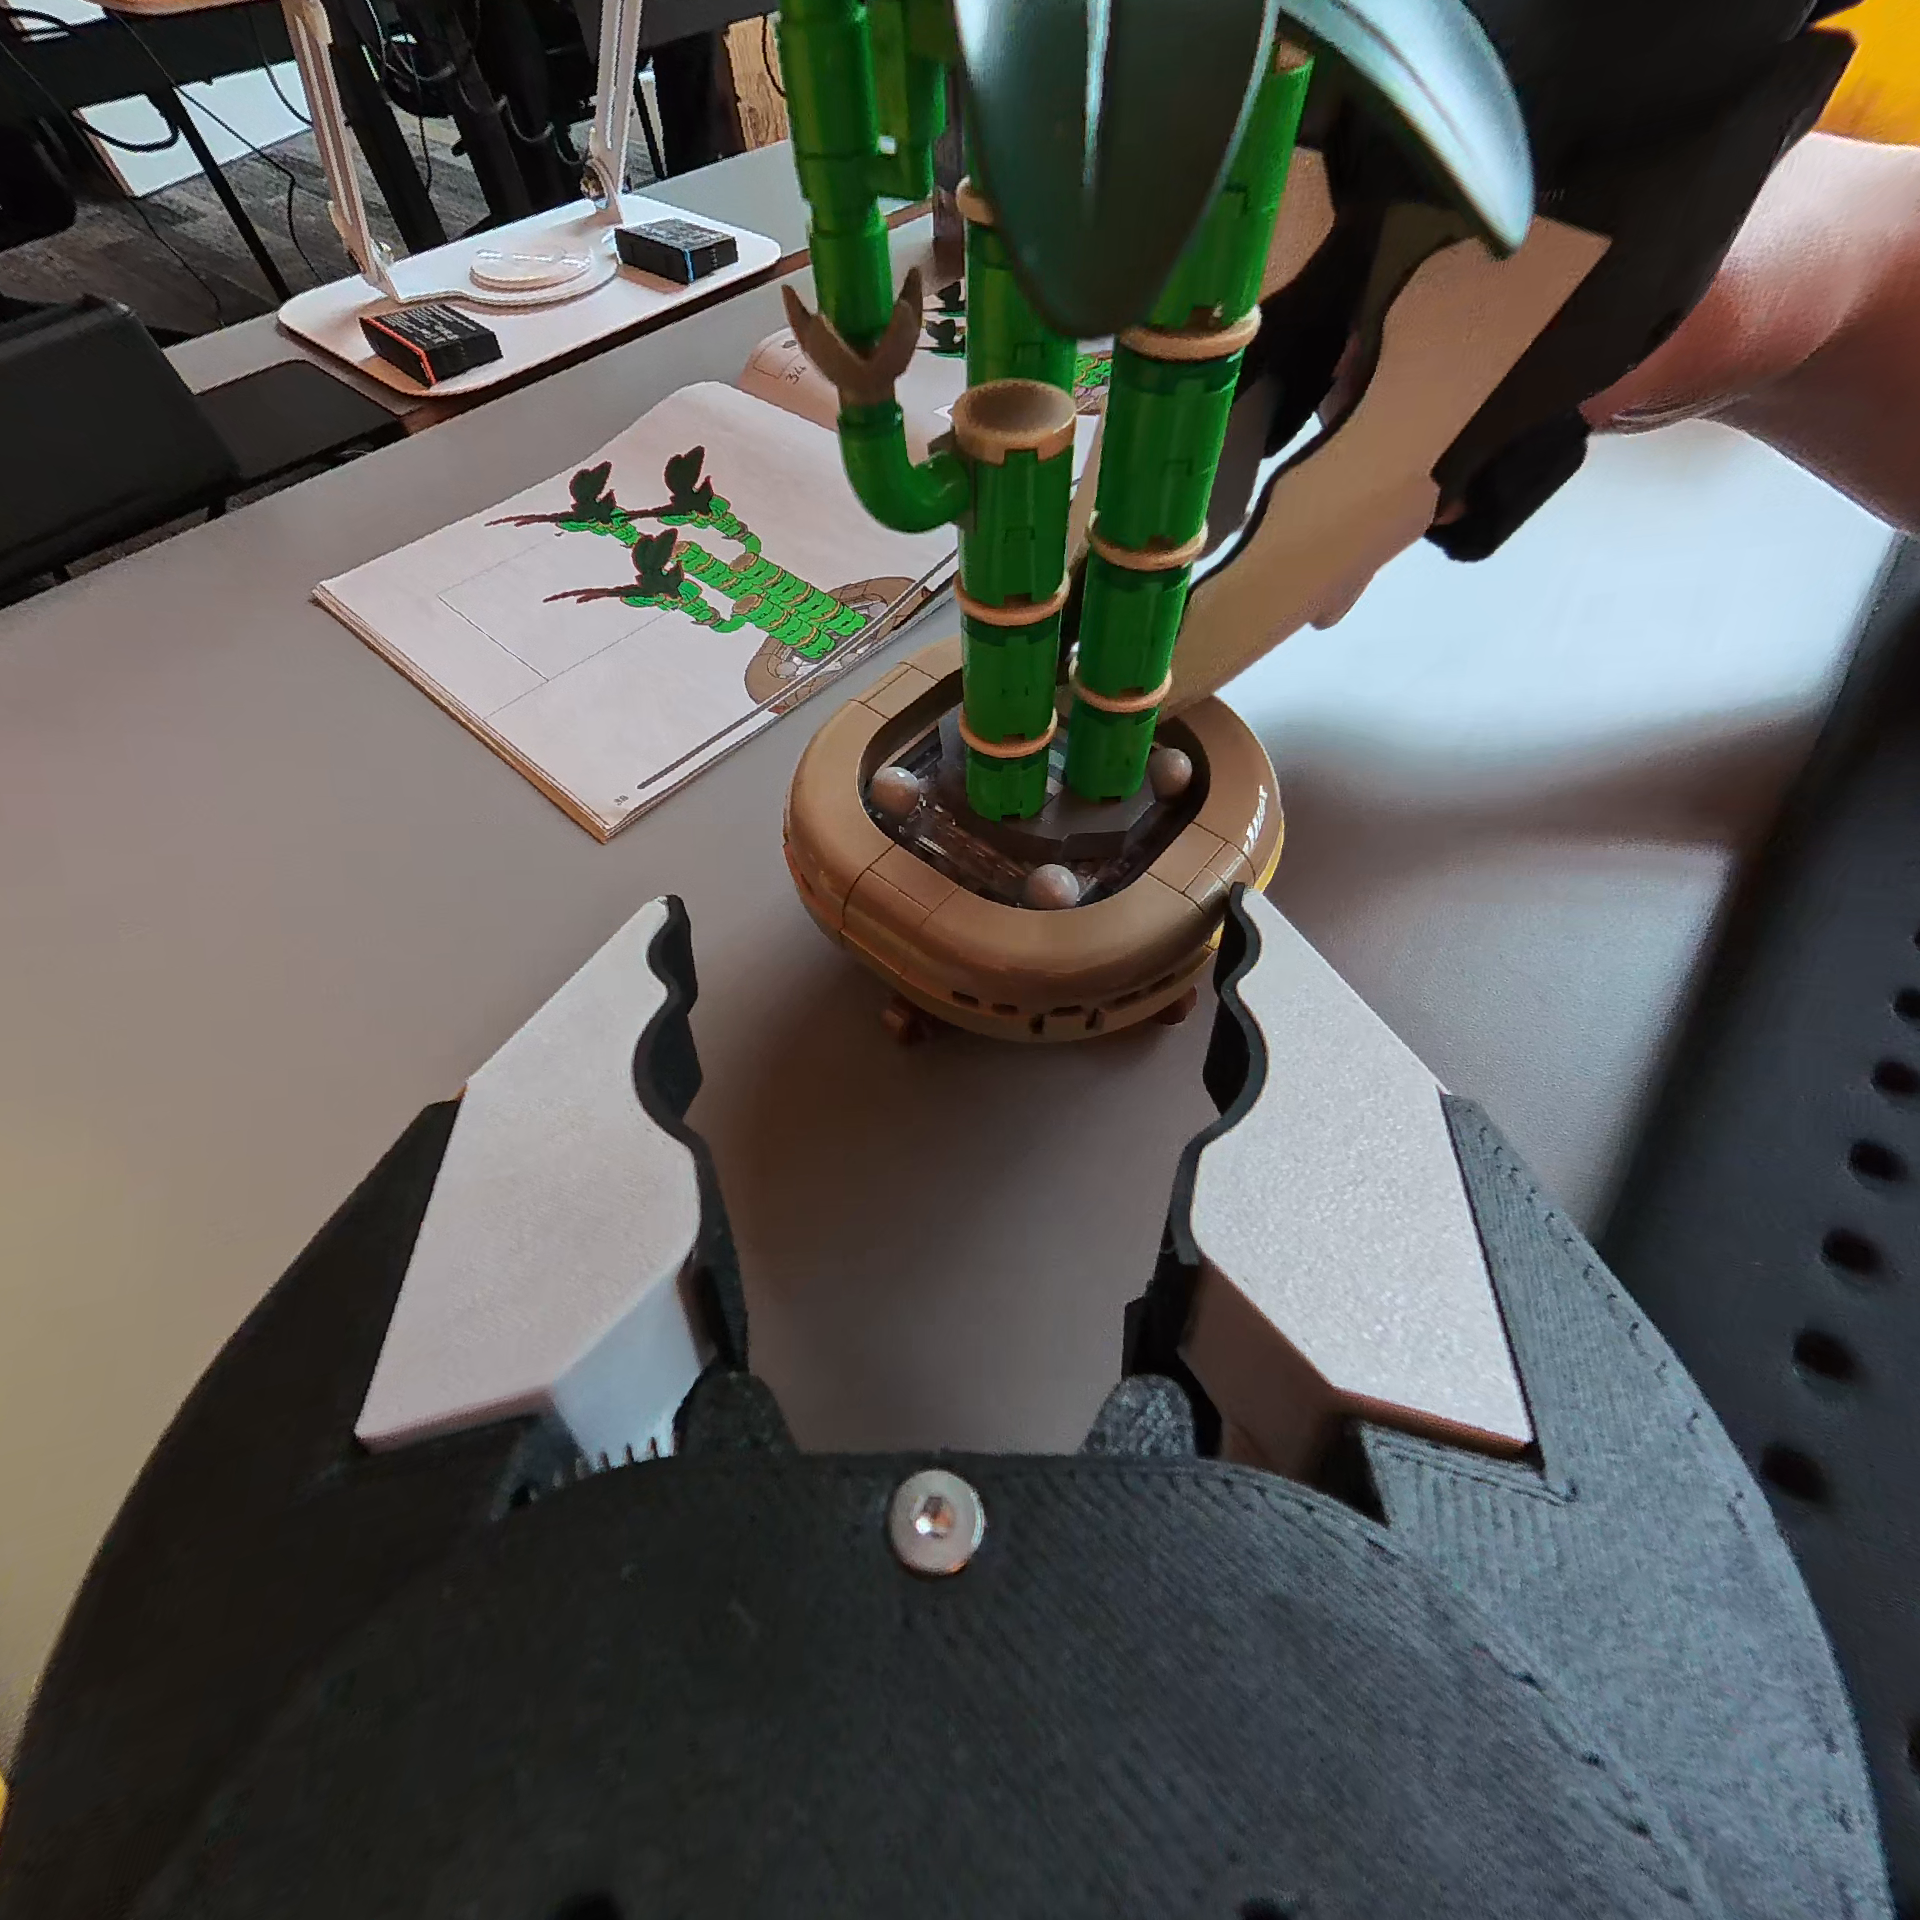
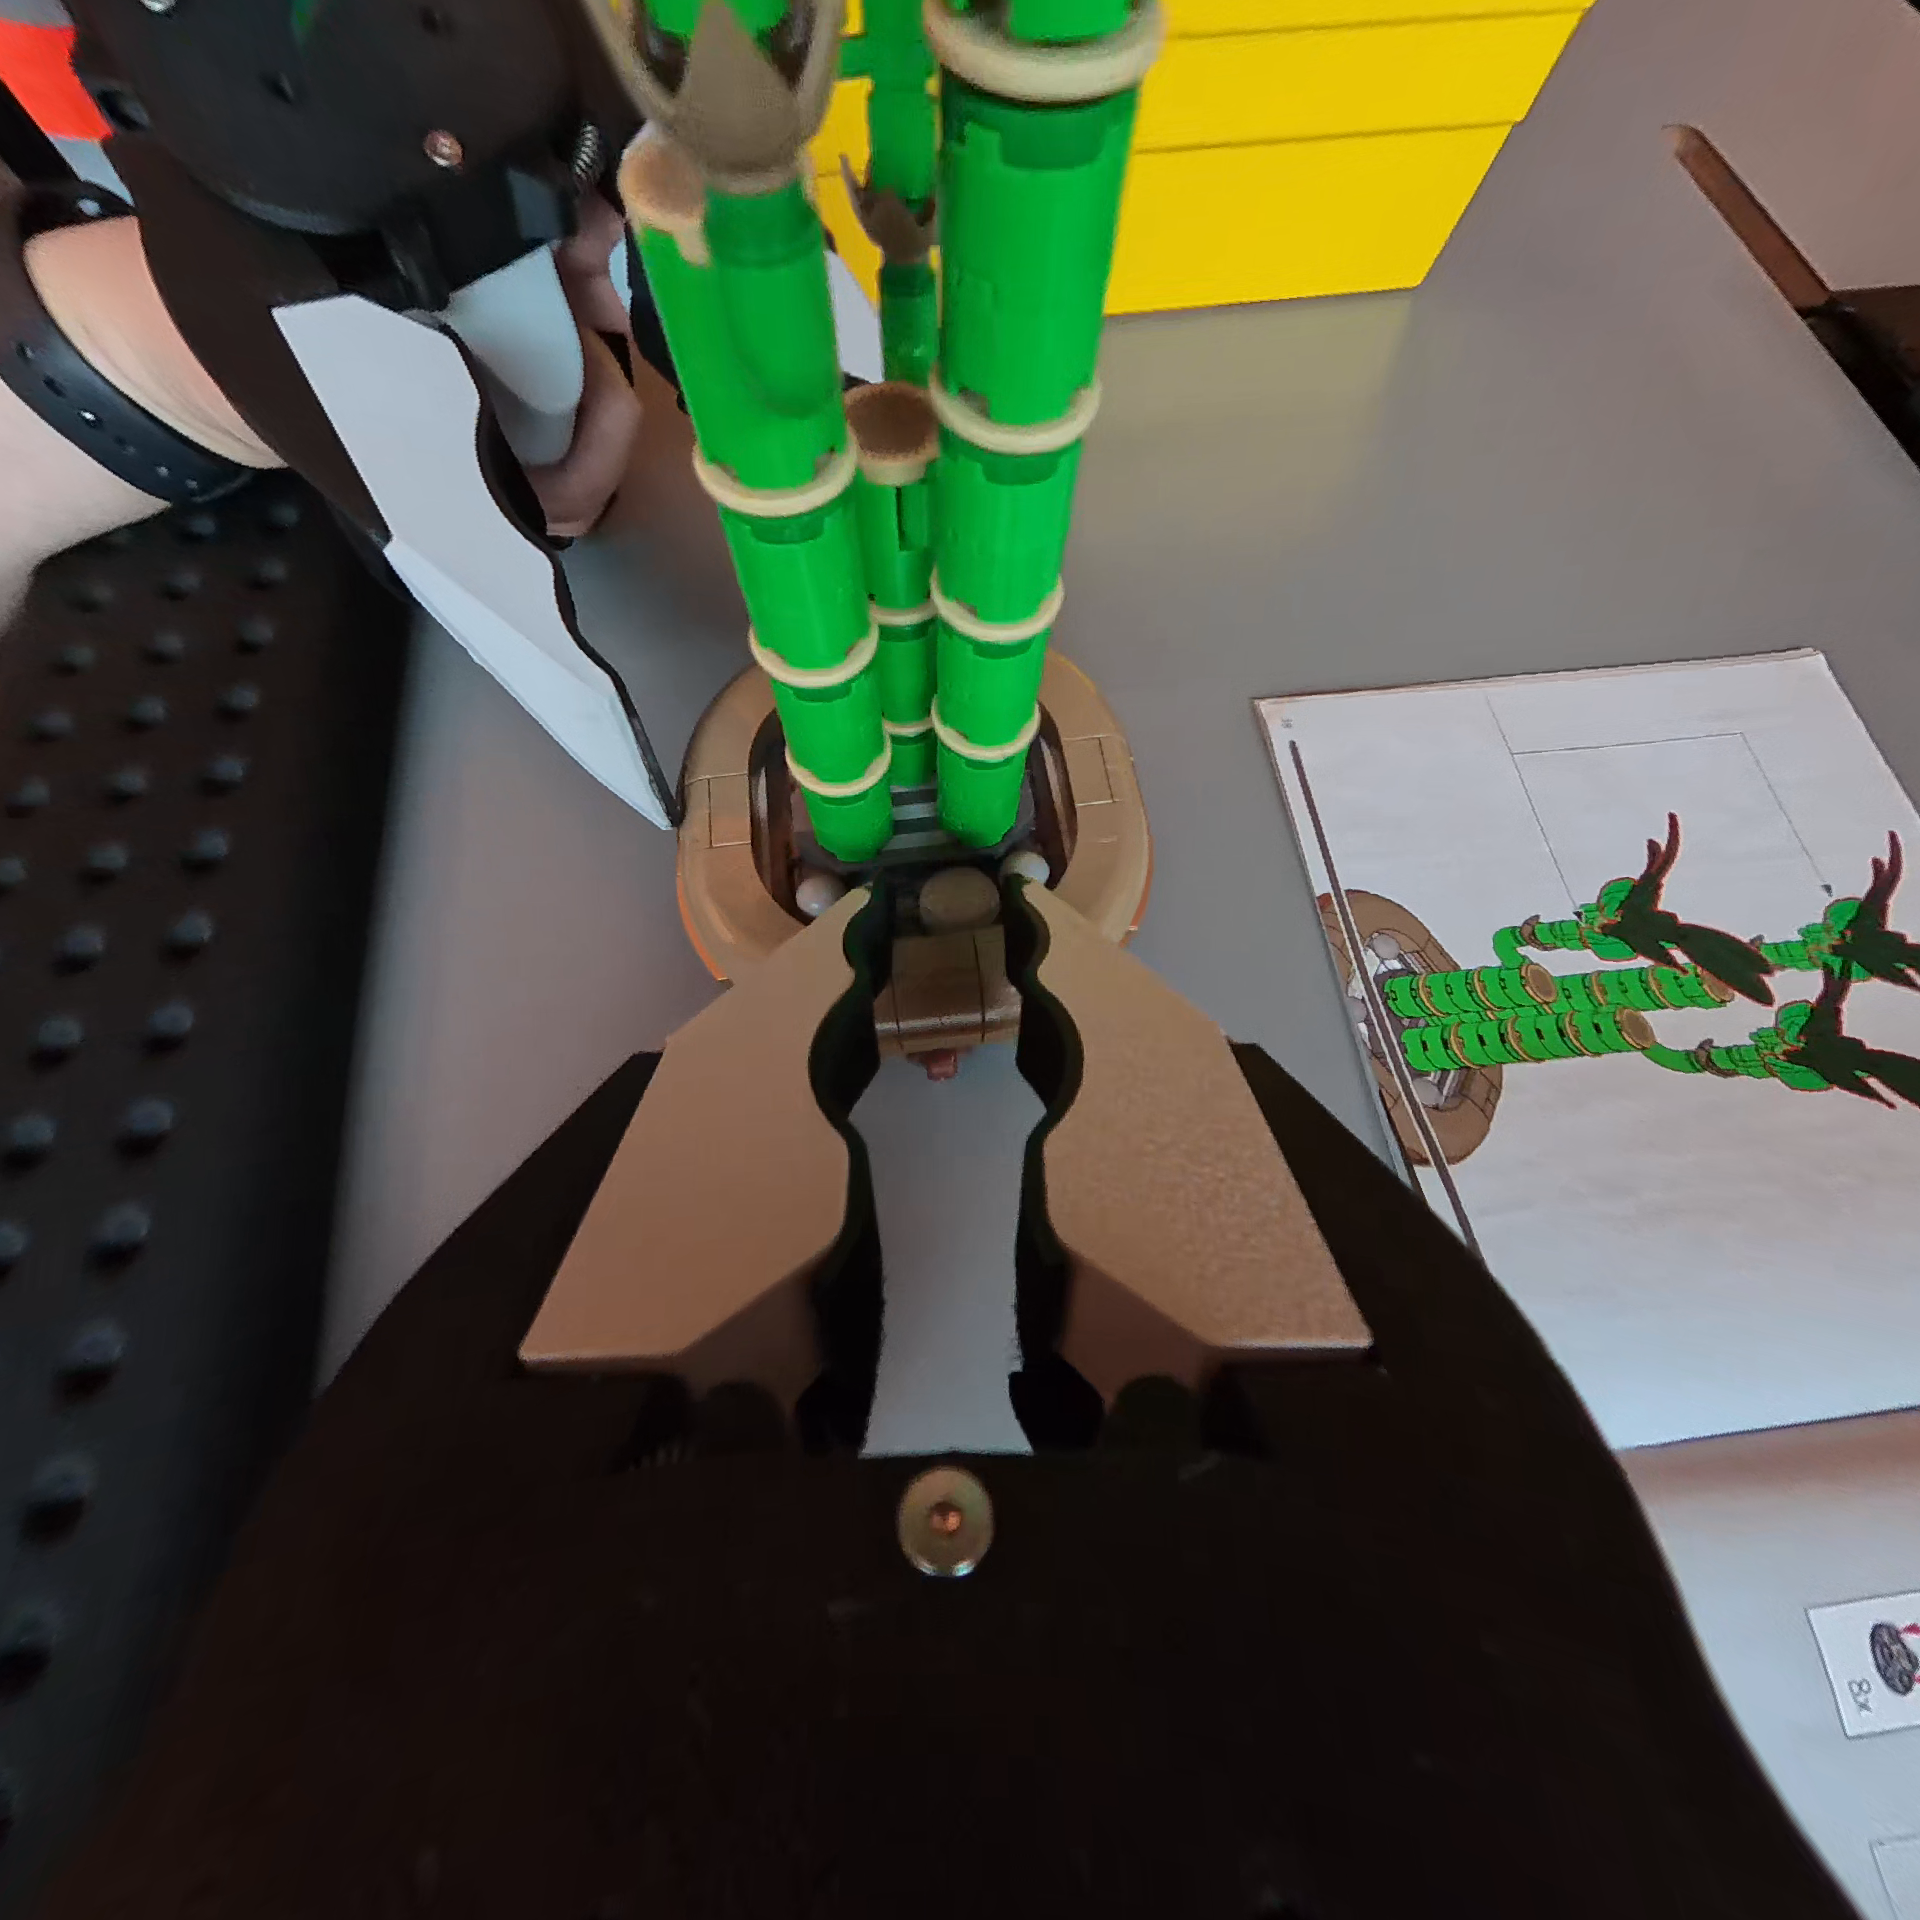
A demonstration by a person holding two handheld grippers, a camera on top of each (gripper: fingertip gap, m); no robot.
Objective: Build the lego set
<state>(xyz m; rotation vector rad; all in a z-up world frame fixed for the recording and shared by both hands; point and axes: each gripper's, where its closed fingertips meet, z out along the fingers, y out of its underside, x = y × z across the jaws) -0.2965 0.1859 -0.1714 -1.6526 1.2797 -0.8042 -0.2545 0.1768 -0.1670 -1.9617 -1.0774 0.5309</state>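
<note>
a: well, left wrist view first; a grey table (image 1: 260, 935) runs back to a room with desk legs and cables; a white tray (image 1: 520, 301) with small black boxes sits at the far edge.

b: and nearer?

a: the open instruction booklet (image 1: 623, 623) lies flat, left of the lego bamboo (image 1: 1023, 582) in its tan pot (image 1: 1029, 935); dark green leaves (image 1: 1091, 156) hang close to the lens and hide the stalk tops; the left gripper (image 1: 951, 956) has its jaws spread wide and empty, tips just short of the pot; a black perforated mat (image 1: 1818, 1143) is on the right.

b: right wrist view?

a: same table, but yellow drawers (image 2: 1299, 177) behind; the right gripper (image 2: 940, 914) is narrowed, not fully closed, fingertips at the pot's near rim around a grey pebble piece; whether it grips, i cannot tell; the stalks block the pot's far side; the other gripper's finger touches the rim at left; a paper slip (image 2: 1870, 1683) shows only here.
</note>
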